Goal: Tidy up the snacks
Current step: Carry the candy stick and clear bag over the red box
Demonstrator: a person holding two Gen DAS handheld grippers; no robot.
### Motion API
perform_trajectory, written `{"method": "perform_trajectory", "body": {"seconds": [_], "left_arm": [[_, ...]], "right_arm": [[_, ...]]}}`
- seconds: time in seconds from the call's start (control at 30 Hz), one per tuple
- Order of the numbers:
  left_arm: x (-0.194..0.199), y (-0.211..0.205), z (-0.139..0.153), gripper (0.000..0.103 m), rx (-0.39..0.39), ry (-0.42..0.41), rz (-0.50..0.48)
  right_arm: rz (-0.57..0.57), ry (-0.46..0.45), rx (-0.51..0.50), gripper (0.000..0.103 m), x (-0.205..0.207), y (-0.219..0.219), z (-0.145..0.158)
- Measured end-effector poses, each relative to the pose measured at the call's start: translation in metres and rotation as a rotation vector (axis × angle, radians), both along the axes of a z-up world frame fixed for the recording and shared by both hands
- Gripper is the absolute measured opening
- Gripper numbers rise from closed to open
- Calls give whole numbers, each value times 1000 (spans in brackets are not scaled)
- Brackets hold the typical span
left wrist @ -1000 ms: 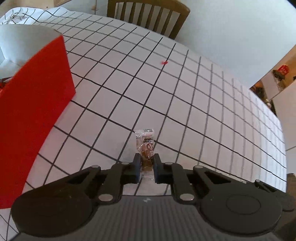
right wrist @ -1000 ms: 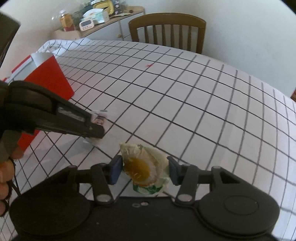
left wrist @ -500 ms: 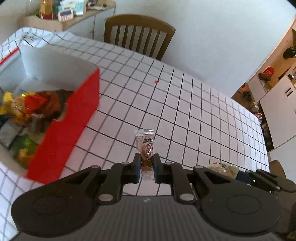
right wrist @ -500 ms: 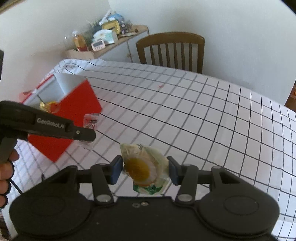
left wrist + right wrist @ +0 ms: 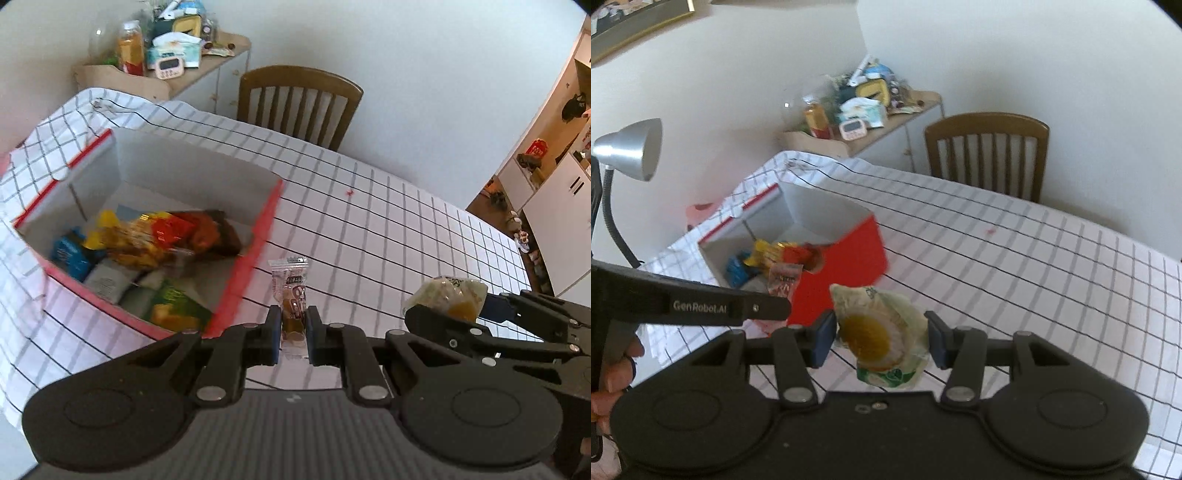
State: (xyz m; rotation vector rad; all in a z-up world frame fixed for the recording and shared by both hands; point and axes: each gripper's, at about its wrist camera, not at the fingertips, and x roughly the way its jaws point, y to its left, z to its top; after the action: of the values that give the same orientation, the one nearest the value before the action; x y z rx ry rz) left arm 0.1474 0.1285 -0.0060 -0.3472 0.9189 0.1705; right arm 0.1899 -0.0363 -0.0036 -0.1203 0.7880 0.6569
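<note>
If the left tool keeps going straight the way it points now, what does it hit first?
Probably the checked tablecloth, just right of the red box. The left tool, gripping a small clear snack packet, aims past the box's near corner; depth is unclear.

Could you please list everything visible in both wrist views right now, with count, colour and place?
box: one, red outside, white inside, on the table's left, open
snack packets in box: several, yellow, red, blue, green
small packet: one, clear with brown, in left claw
round cake packet: one, green-white with yellow centre, in right claw
tablecloth: one, white with black grid
chair: one, brown, behind the table
shelf: one, beige, cluttered
lamp: one, silver, far left
left claw: black, shut
right claw: black, shut
</note>
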Motion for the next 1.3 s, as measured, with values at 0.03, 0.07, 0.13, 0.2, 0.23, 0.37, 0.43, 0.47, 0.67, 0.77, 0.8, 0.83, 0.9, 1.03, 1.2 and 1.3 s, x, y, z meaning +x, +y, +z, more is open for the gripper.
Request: {"method": "perform_trajectory", "body": {"seconds": [0.03, 0.07, 0.13, 0.2, 0.23, 0.37, 0.43, 0.47, 0.67, 0.77, 0.8, 0.83, 0.9, 1.03, 1.2, 1.3], "left_arm": [[-2, 9, 2, 14, 3, -6, 3], [-4, 19, 3, 14, 9, -12, 6], [-8, 36, 5, 14, 17, -18, 14], [-9, 57, 7, 14, 22, -23, 25], [-10, 65, 7, 14, 23, -25, 29], [-8, 104, 7, 14, 33, -28, 43], [-5, 119, 7, 14, 43, -26, 44], [-3, 128, 7, 14, 49, -24, 47], [14, 178, 0, 14, 82, -3, 57], [26, 201, -9, 14, 84, 22, 57], [30, 206, -12, 14, 84, 30, 54], [35, 212, -17, 14, 87, 42, 51], [43, 223, -26, 14, 92, 68, 53], [57, 237, -43, 14, 91, 122, 60], [72, 247, -60, 14, 77, 179, 50], [78, 250, -71, 14, 63, 212, 38]], "right_arm": [[2, -5, -2, 50, -2, 9, 2], [3, -8, -3, 50, -3, 17, 3], [6, -8, -3, 50, -6, 32, 4], [9, -9, -8, 50, -7, 50, 3], [10, -7, -11, 50, -7, 58, 2], [12, 8, -28, 50, -3, 94, -5], [5, 17, -37, 50, 0, 109, -11], [1, 22, -41, 50, 2, 117, -13], [-10, 34, -79, 51, 10, 160, -31], [-10, 42, -100, 51, 14, 178, -40], [-8, 45, -109, 51, 15, 184, -43], [-10, 46, -118, 51, 17, 190, -46], [-13, 52, -139, 51, 21, 201, -52], [-32, 66, -177, 51, 28, 218, -65], [-57, 89, -209, 51, 37, 230, -79], [-56, 101, -226, 51, 40, 235, -86]]}}
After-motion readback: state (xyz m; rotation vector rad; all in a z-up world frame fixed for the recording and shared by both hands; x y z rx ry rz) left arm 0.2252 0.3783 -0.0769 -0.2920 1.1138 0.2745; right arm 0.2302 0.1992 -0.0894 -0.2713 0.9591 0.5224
